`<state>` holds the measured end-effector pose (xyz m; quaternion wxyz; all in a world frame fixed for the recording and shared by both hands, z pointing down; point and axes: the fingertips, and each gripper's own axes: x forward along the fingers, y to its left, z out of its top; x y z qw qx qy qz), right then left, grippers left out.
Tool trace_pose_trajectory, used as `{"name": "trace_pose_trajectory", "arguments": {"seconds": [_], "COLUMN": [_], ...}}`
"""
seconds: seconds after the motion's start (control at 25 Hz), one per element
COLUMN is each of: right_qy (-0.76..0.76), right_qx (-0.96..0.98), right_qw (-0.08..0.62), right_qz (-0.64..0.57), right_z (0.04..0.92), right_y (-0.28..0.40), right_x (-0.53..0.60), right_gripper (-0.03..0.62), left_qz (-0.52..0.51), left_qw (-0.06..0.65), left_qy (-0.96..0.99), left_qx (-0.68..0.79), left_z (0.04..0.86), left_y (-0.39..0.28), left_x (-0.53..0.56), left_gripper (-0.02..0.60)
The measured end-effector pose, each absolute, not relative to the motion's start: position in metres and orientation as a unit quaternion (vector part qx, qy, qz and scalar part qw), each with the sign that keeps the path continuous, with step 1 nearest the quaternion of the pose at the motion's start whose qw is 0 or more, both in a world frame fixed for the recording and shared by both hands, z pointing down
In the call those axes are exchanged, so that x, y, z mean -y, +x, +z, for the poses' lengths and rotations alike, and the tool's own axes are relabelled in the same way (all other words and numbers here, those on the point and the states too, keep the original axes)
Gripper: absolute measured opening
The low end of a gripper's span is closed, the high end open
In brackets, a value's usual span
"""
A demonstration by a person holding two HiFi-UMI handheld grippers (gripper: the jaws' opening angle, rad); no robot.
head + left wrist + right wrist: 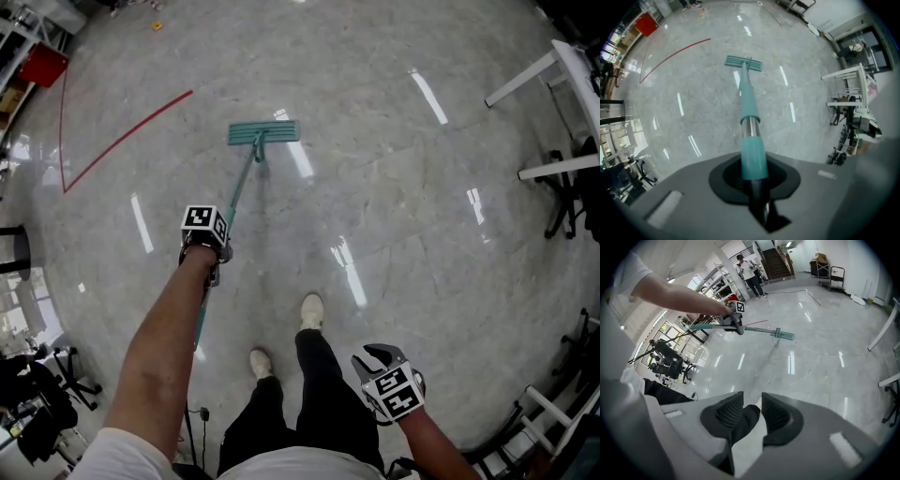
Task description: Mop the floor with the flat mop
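The flat mop's teal head [263, 132] lies flat on the shiny grey floor ahead of me, and its teal handle [240, 181] slopes back to my left gripper [208, 246], which is shut on it. In the left gripper view the handle [751, 140] runs out from between the jaws of the left gripper [753, 177] to the mop head [743, 62]. My right gripper [382, 360] hangs low at my right side, open and empty. The right gripper view shows the right gripper [752, 411] with a gap between its pads, and the mop [785, 335] held out by the left gripper [736, 317].
My shoes [312, 309] stand behind the mop. A red line [122, 141] curves across the floor at far left, near a red box [42, 66]. White table legs [553, 75] and chairs [572, 197] line the right side. A person [750, 273] stands far off.
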<state>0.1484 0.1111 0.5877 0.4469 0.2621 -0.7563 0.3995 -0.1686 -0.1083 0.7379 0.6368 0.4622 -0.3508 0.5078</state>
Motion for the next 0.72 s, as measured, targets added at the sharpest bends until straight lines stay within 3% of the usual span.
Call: {"name": "trace_pose_trajectory", "arguments": {"seconds": [0.72], "right_qy": [0.255], "right_qx": [0.786], "right_qw": [0.432], "right_qz": [0.361], "right_z": [0.575], "right_y": [0.087], "right_x": [-0.119], "right_gripper": [0.124], "left_qz": [0.473], "left_qw": [0.633], "left_qy": [0.505], "left_qx": [0.347], "left_z": [0.699], "left_y": [-0.187], "left_x": [-0.006], "left_gripper": [0.06]}}
